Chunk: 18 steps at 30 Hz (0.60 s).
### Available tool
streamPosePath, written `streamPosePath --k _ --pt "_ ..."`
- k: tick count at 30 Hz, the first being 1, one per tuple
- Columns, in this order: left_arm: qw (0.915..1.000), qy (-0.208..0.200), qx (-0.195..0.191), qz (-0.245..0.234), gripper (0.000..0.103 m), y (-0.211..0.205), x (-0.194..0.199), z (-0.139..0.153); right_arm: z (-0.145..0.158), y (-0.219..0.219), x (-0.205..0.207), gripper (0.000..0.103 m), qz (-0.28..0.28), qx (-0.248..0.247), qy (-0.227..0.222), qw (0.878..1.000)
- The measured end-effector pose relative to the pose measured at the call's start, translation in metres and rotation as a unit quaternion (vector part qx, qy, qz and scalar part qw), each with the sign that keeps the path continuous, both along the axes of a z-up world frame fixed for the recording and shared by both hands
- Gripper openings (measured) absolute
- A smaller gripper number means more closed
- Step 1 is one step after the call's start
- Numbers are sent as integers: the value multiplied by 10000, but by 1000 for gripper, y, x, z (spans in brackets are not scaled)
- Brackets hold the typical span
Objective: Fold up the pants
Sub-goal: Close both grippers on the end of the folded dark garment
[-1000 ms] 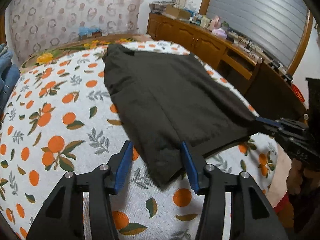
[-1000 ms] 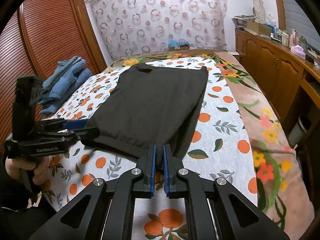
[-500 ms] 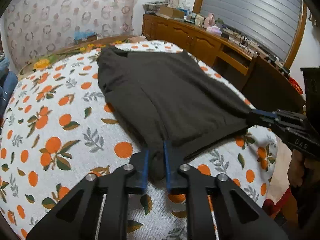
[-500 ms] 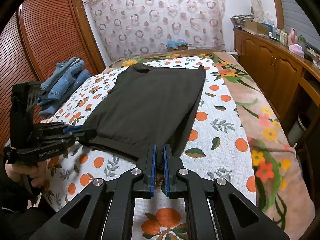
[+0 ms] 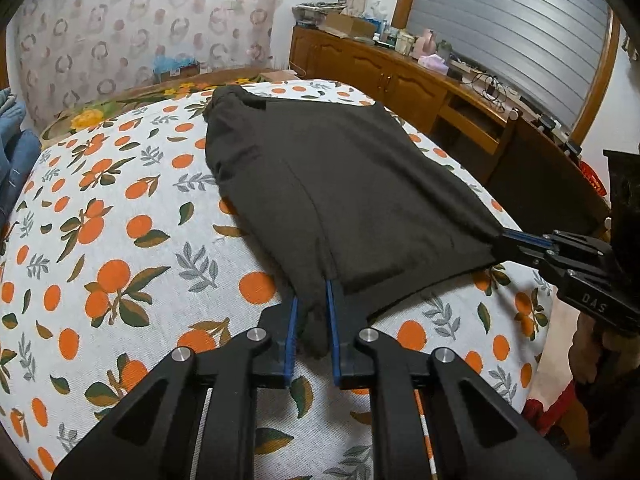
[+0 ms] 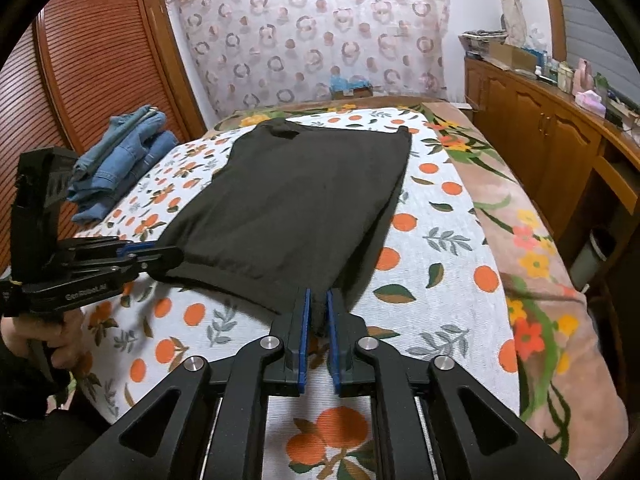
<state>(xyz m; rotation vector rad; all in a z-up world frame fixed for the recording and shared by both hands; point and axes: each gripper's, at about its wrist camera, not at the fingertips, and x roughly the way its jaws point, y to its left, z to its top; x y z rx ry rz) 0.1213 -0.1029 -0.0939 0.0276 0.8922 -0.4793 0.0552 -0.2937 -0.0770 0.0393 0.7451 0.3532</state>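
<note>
**Both claws pinch the near hem of the pants**

The pants [image 5: 336,184] lie flat on the bed [image 5: 120,240], on a cover printed with oranges and leaves. They are dark and already doubled lengthwise. Their long axis runs from the near edge of the bed toward the far curtain [image 6: 312,32], with the waist end far and the leg hems near.

The left claw [image 5: 311,308] is narrowed onto the near left corner of the hem; a bunch of dark cloth sits pinched between its blue pads [image 5: 293,332]. Its jaws have just been closing on that cloth.

The right claw [image 6: 317,312] grips the near right corner in the same way, cloth filling the thin gap between its pads [image 6: 305,328]. Its jaws have just eased open a little, yet the pads press the fabric on both sides.

Each claw shows in the other's view, level with the hem and clamped at its outer corner, with a hand [image 6: 52,340] on the handle.

A pile of jeans [image 6: 124,160] rests at the far left of the bed, well apart from the pants. A wooden cabinet [image 6: 552,128] runs along the right.
</note>
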Motion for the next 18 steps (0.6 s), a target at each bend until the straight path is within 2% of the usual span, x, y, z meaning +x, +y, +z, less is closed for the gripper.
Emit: streamPosePath --k 2,5,10,18 --pt "10000 -17 37 -4 14 -1 0 -1 0 0 1 25 -115 -81 -27 9999" --pt "10000 -17 48 -4 14 -1 0 -2 -1 1 3 35 -190 -95 -22 9998" --pt "10000 -14 45 -7 15 -1 0 -4 -9 3 8 36 -170 -92 179 9997" --pt "10000 -22 43 -2 17 0 1 -5 -12 15 8 36 -12 -252 67 9997"
